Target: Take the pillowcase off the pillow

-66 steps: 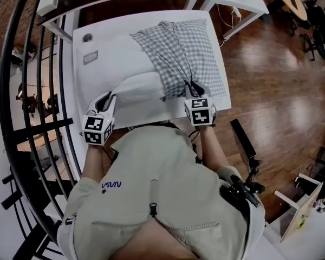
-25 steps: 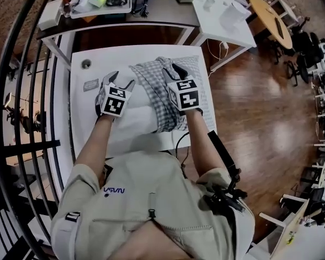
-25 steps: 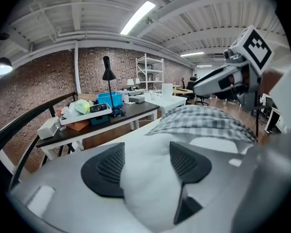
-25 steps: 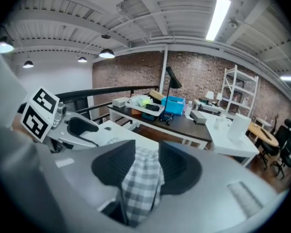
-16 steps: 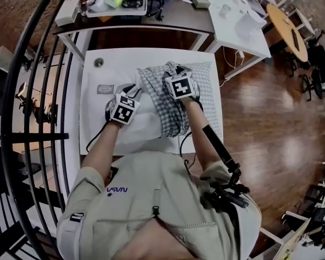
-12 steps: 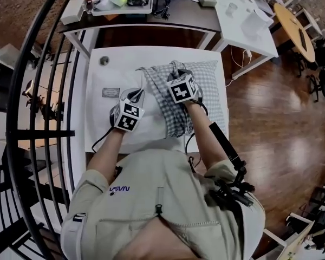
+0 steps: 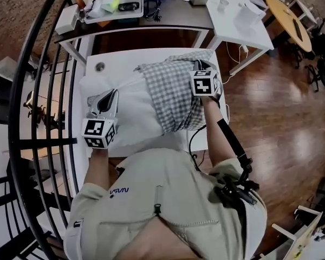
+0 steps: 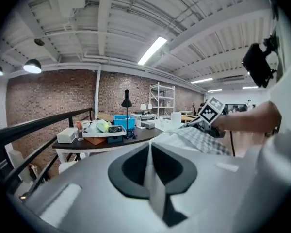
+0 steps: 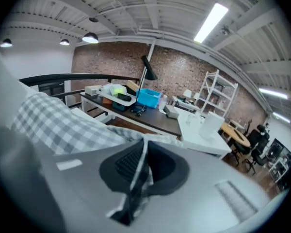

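Both grippers had drawn apart: left gripper (image 7: pixel 111 95) clamped the white pillow (image 7: pixel 132 110), right gripper (image 7: pixel 199 65) jaws were closing on pinched checked pillowcase (image 7: pixel 176 99). Stripping judged under way.

— How much of the plump white pillow (image 7: pixel 131 106) shows?
— Only its left part; the rest is hidden inside the grey-and-white checked cloth pillowcase (image 7: pixel 176 93).
— And the clutter in the shallow white tray (image 7: pixel 112 8) on the dark desk (image 7: pixel 170 19)?
— Too small to name.

Left tongs (image 7: pixel 111 95) clamped on pillow (image 7: pixel 132 110), right tongs (image 7: pixel 198 67) closing on pillowcase (image 7: pixel 173 96)
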Motion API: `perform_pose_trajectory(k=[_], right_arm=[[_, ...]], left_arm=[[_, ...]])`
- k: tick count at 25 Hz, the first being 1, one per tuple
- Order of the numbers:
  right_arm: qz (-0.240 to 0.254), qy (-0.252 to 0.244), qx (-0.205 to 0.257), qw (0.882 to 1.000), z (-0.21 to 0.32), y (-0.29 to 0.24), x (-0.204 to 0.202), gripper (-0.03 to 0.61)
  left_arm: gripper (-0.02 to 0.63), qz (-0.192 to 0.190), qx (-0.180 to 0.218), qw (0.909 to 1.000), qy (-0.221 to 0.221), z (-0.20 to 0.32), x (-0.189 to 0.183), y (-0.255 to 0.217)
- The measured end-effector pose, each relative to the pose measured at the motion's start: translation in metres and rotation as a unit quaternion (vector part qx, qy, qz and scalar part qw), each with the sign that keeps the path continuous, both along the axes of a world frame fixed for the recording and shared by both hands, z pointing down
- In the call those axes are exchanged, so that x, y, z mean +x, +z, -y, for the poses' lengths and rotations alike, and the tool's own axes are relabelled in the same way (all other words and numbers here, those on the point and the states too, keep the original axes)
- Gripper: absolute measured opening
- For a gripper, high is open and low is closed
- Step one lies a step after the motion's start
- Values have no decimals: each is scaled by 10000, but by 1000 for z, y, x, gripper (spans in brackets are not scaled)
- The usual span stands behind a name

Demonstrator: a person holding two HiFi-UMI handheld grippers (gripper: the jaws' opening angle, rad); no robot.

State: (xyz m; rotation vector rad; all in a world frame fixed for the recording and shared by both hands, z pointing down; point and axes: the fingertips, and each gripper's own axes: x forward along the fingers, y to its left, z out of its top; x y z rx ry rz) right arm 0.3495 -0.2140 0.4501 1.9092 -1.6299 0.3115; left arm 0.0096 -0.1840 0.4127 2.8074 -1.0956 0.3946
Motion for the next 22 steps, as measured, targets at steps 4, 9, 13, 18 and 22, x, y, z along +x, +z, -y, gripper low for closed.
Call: perform_pose_trajectory(k=[4, 9, 13, 18, 22], right_arm=[[411, 538, -86, 9977, -24, 23, 38, 12], [797, 1074, -303, 9906, -37, 64, 55, 12], [935, 857, -101, 9919, -29, 62, 45, 14], [1353, 89, 622, 9888, -33, 16, 5, 100], [1355, -278, 855, 9867, -73, -4, -52, 124]], left_arm=[[14, -297, -389, 9988, -18, 10, -11, 16], [14, -213, -822, 9964, -35, 31, -3, 60], [15, -35, -846, 9964, 50, 41, 10, 80], [95, 154, -702, 9966, 402, 51, 20, 60], [177, 106, -423, 9963, 740, 21, 16, 30]])
